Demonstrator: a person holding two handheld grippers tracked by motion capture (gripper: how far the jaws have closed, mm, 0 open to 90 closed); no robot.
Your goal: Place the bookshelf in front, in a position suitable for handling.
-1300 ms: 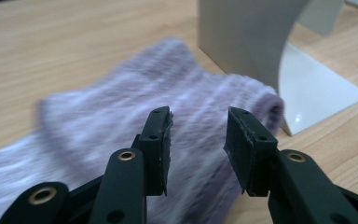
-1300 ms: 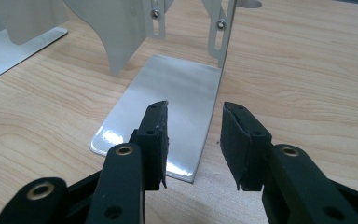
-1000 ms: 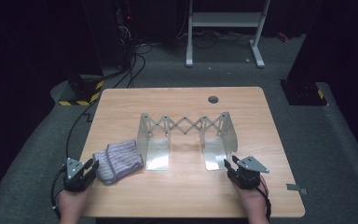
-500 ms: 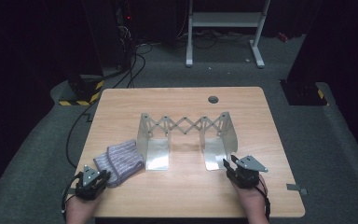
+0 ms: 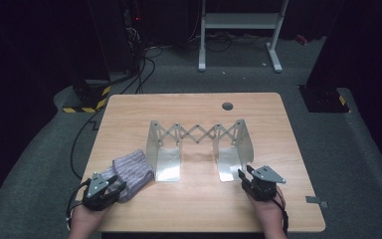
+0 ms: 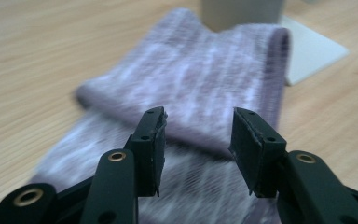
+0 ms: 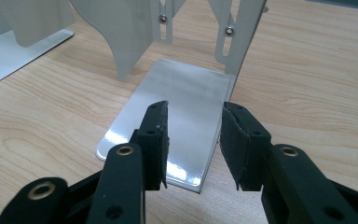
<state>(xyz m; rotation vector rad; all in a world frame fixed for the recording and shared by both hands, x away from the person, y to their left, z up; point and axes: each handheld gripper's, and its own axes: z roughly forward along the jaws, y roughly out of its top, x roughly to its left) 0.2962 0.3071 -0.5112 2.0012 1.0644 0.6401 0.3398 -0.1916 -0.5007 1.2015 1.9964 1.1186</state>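
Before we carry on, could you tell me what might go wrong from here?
The left gripper has just been opening, its jaws apart over the folded purple cloth, so a regrasp may catch only one layer and unfold it. The cloth lies against the metal rack; dragging it could shift the rack.

Two black two-jaw grippers held in bare hands, left gripper (image 5: 110,187) and right gripper (image 5: 244,177) each topped by a grey three-cornered plate, black cable trailed from each, brass-ringed pivot holes and small screws set in the arms, flat black pads (image 6: 244,144) worn ragged at edges
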